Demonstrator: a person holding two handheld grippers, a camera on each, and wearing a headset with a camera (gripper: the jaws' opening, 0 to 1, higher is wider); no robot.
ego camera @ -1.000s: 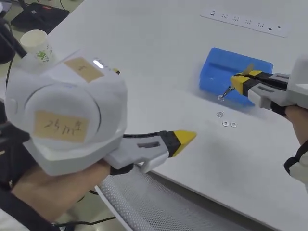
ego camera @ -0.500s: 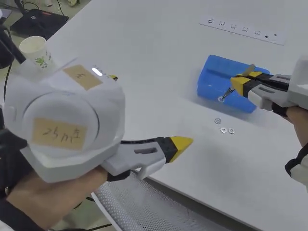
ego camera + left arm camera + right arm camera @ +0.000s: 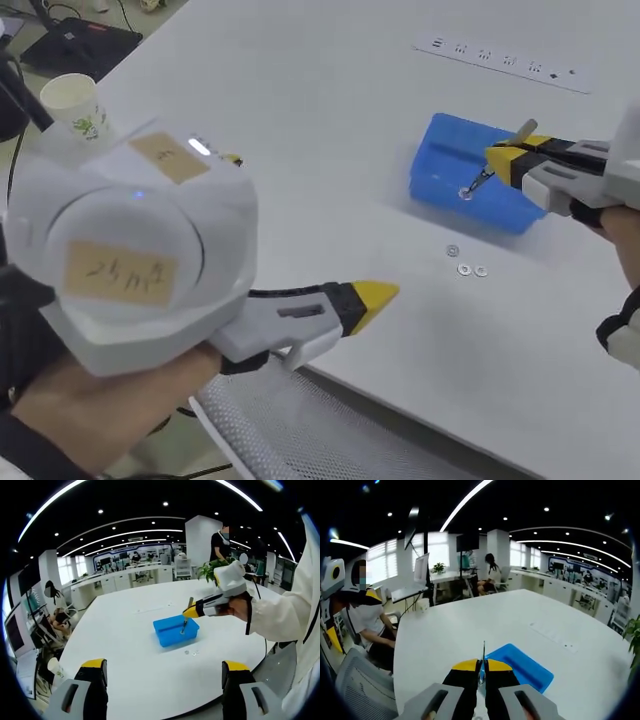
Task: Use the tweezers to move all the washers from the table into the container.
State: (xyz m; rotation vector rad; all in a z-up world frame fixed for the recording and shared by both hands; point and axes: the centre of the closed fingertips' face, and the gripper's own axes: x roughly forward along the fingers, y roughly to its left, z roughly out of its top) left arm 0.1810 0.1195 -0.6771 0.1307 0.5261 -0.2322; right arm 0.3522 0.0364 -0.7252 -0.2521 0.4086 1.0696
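The drop looks to be the step in hand. The white counter (image 3: 300,100) is carrying the blue container (image 3: 470,210) at the far right. The left hand-held gripper (image 3: 164,675) is idling at the near left, its jaws spreading wide and gripping nothing. The right hand-held gripper (image 3: 508,162) is reaching in from the right, its yellow-tipped jaws pressing together on the tweezers (image 3: 480,180). The tweezer tips are pointing down over the container's interior, and a washer (image 3: 465,192) seems to be hanging between them.

Doing this well probably means bringing the tips low over the tray floor before easing the squeeze. A thin ring falling from height is likely to end up bouncing or rolling over the low wall. Relaxing the jaws gently, rather than snapping them apart, should be helping the washer slip free instead of clinging to one tip.

The counter is showing a smooth, matte white top, so small parts are probably sliding on it easily. The container is looking like rigid moulded plastic, rectangular, with low walls and rounded corners. The tweezers are tapering to fine points in slim bare metal. Three loose washers (image 3: 464,269) are lying flat on the counter just on the near side of the container, close together. They are tiny shiny rings, likely awkward to get under.
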